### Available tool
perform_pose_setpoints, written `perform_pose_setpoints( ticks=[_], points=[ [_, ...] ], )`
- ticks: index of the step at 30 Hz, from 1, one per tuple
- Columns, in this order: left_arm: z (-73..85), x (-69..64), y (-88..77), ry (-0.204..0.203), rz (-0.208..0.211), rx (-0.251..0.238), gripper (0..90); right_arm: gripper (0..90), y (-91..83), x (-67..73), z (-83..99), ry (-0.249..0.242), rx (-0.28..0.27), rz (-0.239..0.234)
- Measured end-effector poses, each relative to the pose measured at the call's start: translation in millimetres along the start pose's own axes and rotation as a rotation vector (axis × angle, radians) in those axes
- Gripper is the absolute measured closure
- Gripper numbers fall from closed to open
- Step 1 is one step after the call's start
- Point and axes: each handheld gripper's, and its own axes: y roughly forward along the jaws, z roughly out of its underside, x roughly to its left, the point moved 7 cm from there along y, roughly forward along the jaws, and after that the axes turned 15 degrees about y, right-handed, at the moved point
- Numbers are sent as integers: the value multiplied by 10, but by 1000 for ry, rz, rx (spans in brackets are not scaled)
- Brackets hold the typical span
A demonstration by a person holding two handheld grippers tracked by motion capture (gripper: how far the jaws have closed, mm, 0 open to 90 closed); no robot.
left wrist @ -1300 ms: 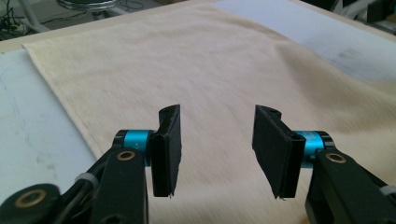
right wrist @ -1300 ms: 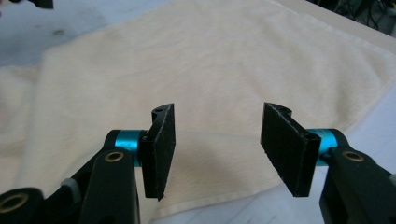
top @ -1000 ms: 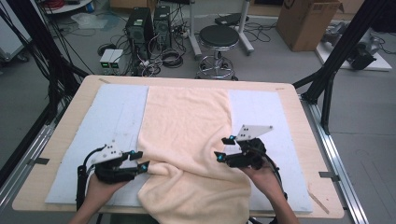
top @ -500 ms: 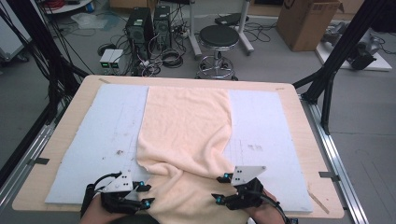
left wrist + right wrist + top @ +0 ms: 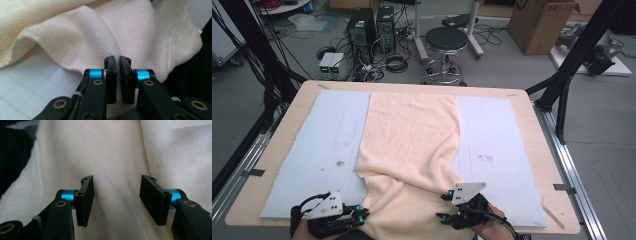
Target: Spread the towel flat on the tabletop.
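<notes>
The left hand-held gripper (image 5: 117, 75) has just been closing; its jaws now stand nearly pressed together, apparently pinching the cream towel (image 5: 412, 145) edge. The right hand-held gripper (image 5: 116, 200), spread, hovers over towel. Before lifting from the worktop (image 5: 542, 125), it should take its own near edge firmly.

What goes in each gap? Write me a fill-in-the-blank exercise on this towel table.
1. The cream towel lies down the middle of a pale blue ____ that covers the wooden table.
2. The towel's far edge lies flat, while its ____ edge is bunched into folds.
3. In the high view, the cardboard box stands on the floor to the ____ of the round black stool.

Missing words: mat; near; right
</notes>
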Motion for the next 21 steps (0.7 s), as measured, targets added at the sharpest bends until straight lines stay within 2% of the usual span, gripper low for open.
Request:
perform_pose_setpoints(
  ticks=[3, 7, 9, 10, 11, 12, 16, 21],
  points=[
    [-9, -126, -171, -7, -20, -23, 842, 470, -11, 37, 6, -14, 11, 2],
    [-9, -295, -337, -22, -8, -36, 829, 480, -23, 62, 19, -37, 25, 8],
    [-12, -337, -380, -28, -8, -54, 764, 482, -36, 59, 32, -46, 35, 14],
    [-25, -328, -388, -36, -15, -63, 696, 486, -49, 57, 34, -48, 32, 14],
    [-45, -302, -383, -40, -26, -72, 633, 487, -67, 52, 35, -48, 24, 16],
    [-68, -265, -371, -39, -29, -86, 607, 489, -87, 44, 35, -47, 16, 14],
    [-129, -41, -210, -32, -64, -95, 550, 502, -143, -10, 67, -55, 20, 27],
    [-101, 230, 124, -31, -63, -41, 498, 517, -174, -127, 109, -40, 28, 21]
  ],
)
